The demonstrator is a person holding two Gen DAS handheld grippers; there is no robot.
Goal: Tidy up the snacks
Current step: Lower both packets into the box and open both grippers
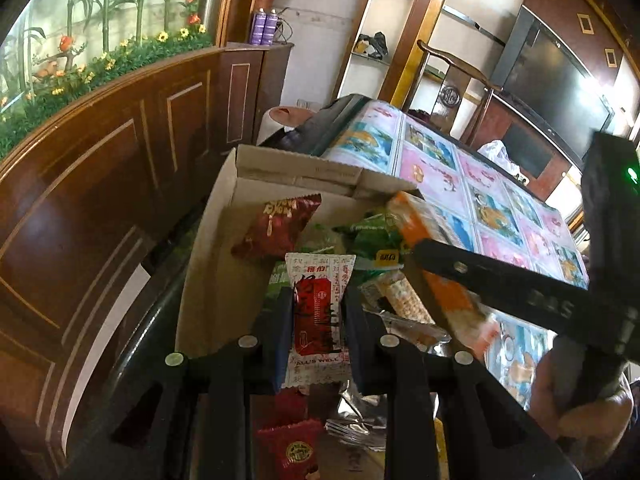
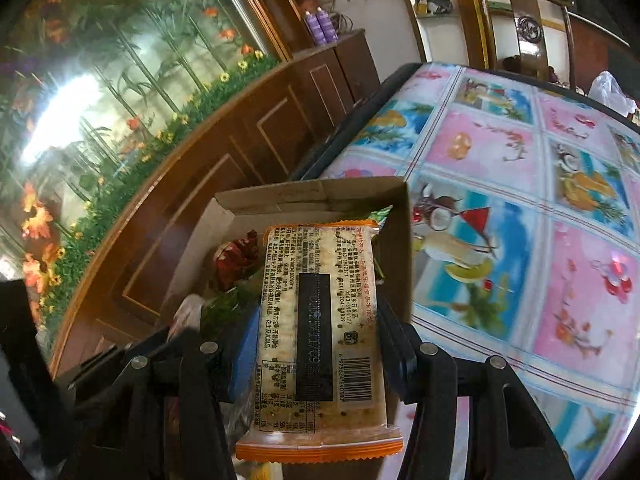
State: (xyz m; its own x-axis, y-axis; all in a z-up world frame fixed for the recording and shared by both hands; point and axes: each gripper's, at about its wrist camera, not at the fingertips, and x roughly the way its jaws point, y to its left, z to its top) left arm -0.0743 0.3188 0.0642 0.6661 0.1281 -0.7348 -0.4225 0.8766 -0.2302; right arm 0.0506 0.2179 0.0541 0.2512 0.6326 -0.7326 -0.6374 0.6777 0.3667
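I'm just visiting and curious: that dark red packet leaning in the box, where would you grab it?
Take the dark red packet across its puffy middle, coming from above. It leans on the box wall with its face upturned, and its crimped ends look too thin to pinch securely.

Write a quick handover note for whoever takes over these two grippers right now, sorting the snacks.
Left gripper: shut on a small white and red candy packet, held over the cardboard box.
Right gripper: shut on an orange-edged cracker pack, also over the box.
Box: sits at the edge of the table with the fruit-print tablecloth; already holds a dark red snack packet, green packets and more crackers.
Done: several snacks are in the box.
Left: release both held packs into the box. Whether more snacks remain outside, these views do not show.
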